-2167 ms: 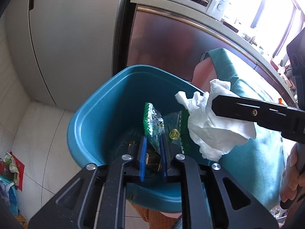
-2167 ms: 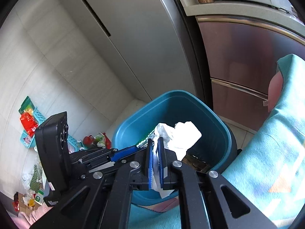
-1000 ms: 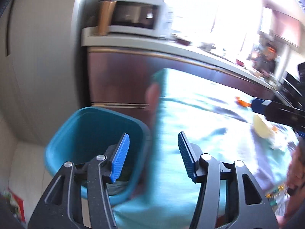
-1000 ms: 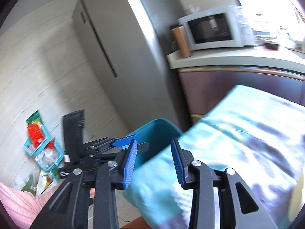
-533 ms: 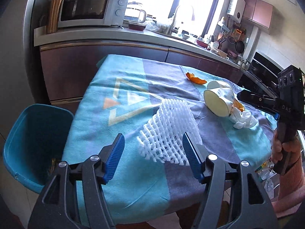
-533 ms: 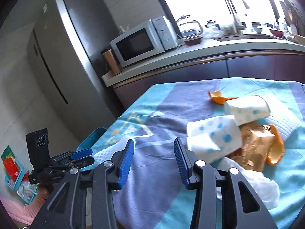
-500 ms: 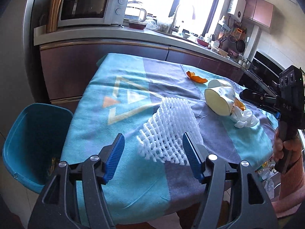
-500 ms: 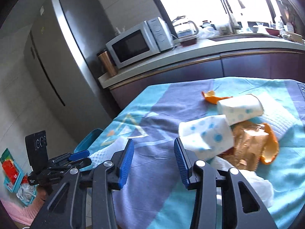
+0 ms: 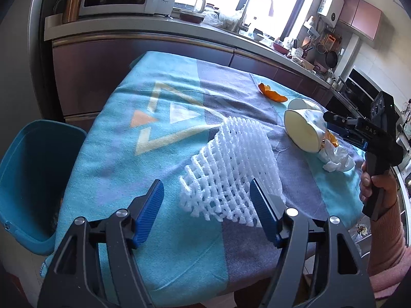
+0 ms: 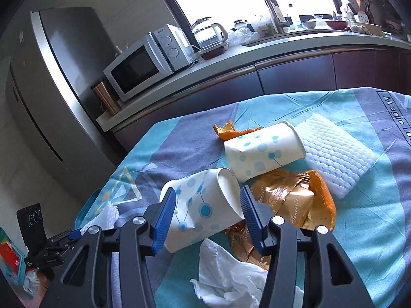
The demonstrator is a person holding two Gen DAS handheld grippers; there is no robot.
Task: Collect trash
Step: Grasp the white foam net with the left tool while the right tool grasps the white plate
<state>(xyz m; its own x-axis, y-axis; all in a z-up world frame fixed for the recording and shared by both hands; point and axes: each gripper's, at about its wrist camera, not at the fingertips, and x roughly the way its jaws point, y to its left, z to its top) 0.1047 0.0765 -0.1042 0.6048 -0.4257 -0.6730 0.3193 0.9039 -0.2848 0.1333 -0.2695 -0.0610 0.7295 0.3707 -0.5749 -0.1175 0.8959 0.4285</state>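
My left gripper [image 9: 206, 211] is open over the table, its jaws either side of the near end of a white foam fruit net [image 9: 231, 164]. My right gripper [image 10: 206, 218] is open with its jaws around a crushed white paper cup with blue dots [image 10: 203, 208], not closed on it. A second dotted cup [image 10: 264, 151], a gold wrapper [image 10: 282, 197], orange peel [image 10: 321, 197], a crumpled white tissue [image 10: 231, 279] and a white foam pad [image 10: 334, 151] lie around it. The teal trash bin [image 9: 33, 174] stands left of the table.
The table wears a teal and purple cloth [image 9: 154, 133]. A kitchen counter with a microwave [image 10: 146, 61], kettle and sink runs behind it. A steel fridge [image 10: 51, 89] stands to the left. More orange peel [image 9: 272, 93] lies at the table's far side.
Both grippers have left the bin, where they dropped the green wrapper and the tissue, and opened. They now reach over the table: left at the foam net, right closing in on the cup.
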